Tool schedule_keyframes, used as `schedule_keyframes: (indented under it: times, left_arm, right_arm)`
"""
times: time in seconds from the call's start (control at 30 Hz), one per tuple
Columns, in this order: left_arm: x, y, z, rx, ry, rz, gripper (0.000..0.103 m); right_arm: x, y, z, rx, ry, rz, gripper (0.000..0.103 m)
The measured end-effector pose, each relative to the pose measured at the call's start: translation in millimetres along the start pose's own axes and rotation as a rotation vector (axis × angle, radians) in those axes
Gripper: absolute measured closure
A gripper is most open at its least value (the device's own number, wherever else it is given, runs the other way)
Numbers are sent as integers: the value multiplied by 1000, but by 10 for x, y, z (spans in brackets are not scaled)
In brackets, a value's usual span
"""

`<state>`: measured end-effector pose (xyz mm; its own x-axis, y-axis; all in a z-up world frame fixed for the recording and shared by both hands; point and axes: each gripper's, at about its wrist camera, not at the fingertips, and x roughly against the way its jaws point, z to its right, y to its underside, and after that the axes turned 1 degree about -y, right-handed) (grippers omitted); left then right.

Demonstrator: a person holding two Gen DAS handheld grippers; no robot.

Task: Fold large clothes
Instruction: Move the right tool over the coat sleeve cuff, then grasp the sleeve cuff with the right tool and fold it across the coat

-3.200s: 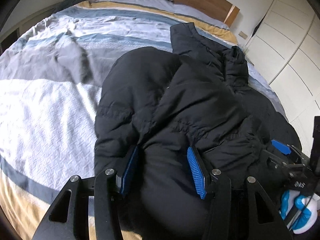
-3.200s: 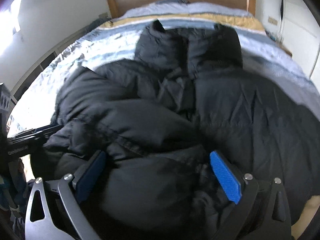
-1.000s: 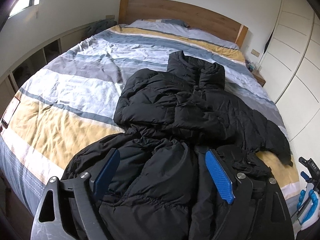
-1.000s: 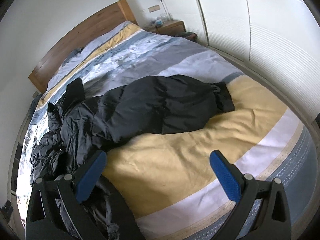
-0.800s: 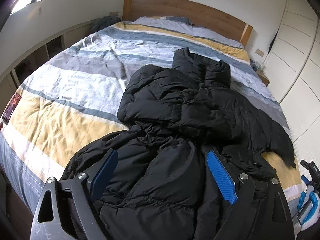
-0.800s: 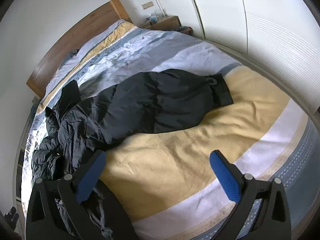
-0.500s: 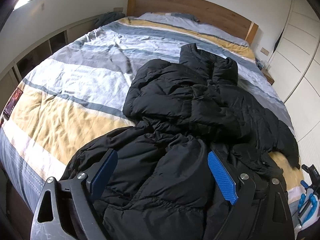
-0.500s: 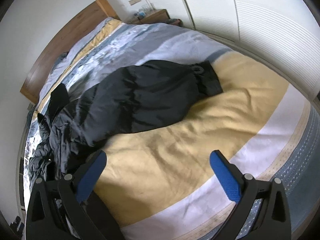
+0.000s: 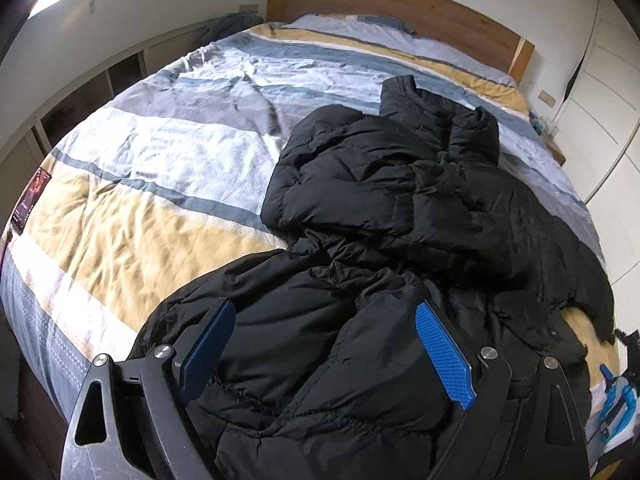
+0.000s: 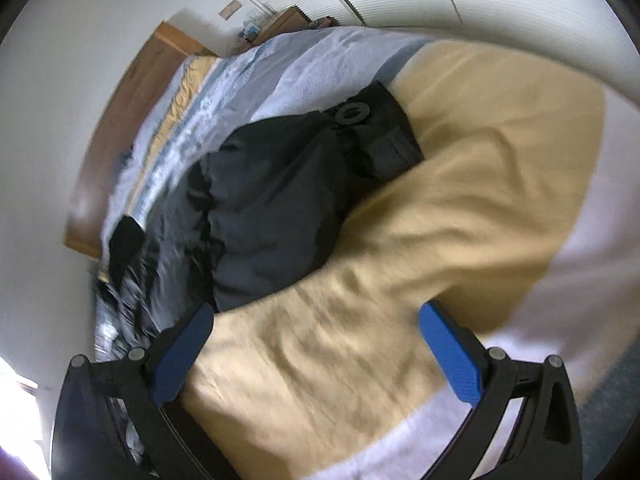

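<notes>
A black puffer jacket [image 9: 400, 216] lies crumpled on the striped bed [image 9: 160, 160], collar toward the wooden headboard [image 9: 400, 8]; the left gripper [image 9: 324, 344] hangs above its lower hem with jaws spread wide, holding nothing; the right gripper [image 10: 316, 344] is likewise spread and empty over the yellow stripe, near the sleeve cuff [image 10: 380, 136] (a round black patch there, any writing too blurred to read).
</notes>
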<state>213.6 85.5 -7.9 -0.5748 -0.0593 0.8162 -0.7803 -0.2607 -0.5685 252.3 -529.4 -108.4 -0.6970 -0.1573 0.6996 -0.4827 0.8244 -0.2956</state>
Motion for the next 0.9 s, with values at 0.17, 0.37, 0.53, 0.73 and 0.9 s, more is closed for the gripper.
schedule_keyframes:
  times: [0.17, 0.37, 0.53, 0.73, 0.9]
  left_arm:
    - [-104, -6, -47, 4, -31, -16, 12]
    - [-171, -42, -98, 14, -52, -21, 12]
    - [-219, -36, -95, 11, -52, -26, 12]
    - [-269, -11, -126, 16, -44, -38, 12]
    - [-237, 20, -259, 46, -38, -34, 12]
  right_arm:
    - [-218, -178, 2, -52, -72, 3, 0]
    - [-427, -358, -84, -53, -84, 20, 4]
    - [-547, -445, -152, -37, -65, 19, 29]
    - [-550, -477, -301, 30, -45, 27, 75]
    - [-431, -484, -557, 115, -17, 60, 89]
